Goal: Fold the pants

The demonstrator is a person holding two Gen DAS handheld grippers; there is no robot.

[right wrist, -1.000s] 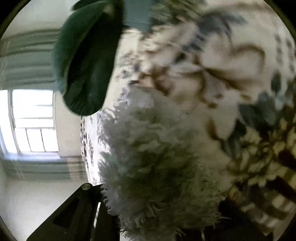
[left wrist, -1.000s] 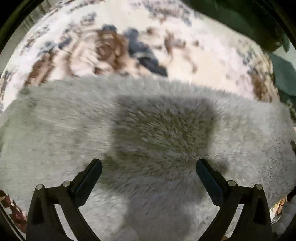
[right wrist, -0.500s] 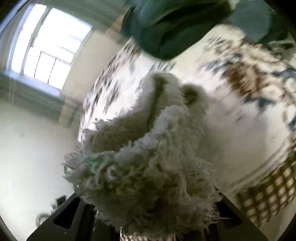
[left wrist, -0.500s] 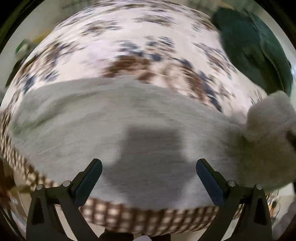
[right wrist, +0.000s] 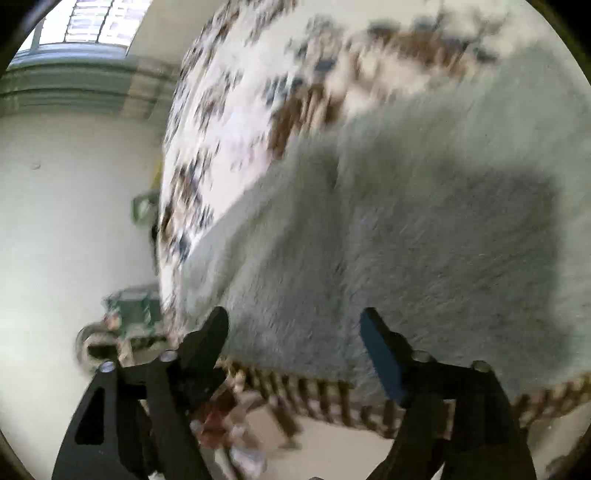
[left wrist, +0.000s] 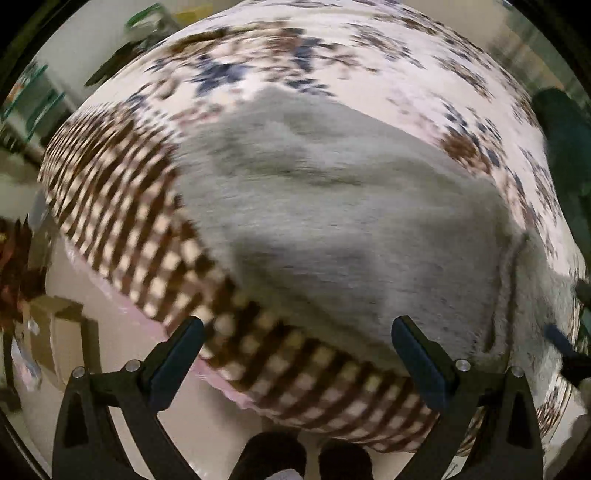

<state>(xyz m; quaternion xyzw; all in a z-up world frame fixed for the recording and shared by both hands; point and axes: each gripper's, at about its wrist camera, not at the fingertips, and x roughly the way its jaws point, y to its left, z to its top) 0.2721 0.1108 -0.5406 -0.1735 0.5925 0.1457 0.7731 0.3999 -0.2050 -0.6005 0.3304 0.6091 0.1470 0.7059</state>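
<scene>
Fluffy grey pants (left wrist: 351,221) now released onto patterned bedspread (left wrist: 122,206), left gripper (left wrist: 295,354) and right gripper (right wrist: 295,339) both empty, agape.

Bed and room surroundings

A floral bedspread (left wrist: 388,55) with a brown checked border (left wrist: 122,206) is covering the bed; a dark green cushion (left wrist: 565,147) is lying at its right edge, and a window (right wrist: 96,22) is glowing beyond.

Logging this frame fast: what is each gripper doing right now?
Left gripper: open, holding nothing, above the fuzzy grey fleece pants.
Right gripper: open, holding nothing, above the same pants.
</scene>
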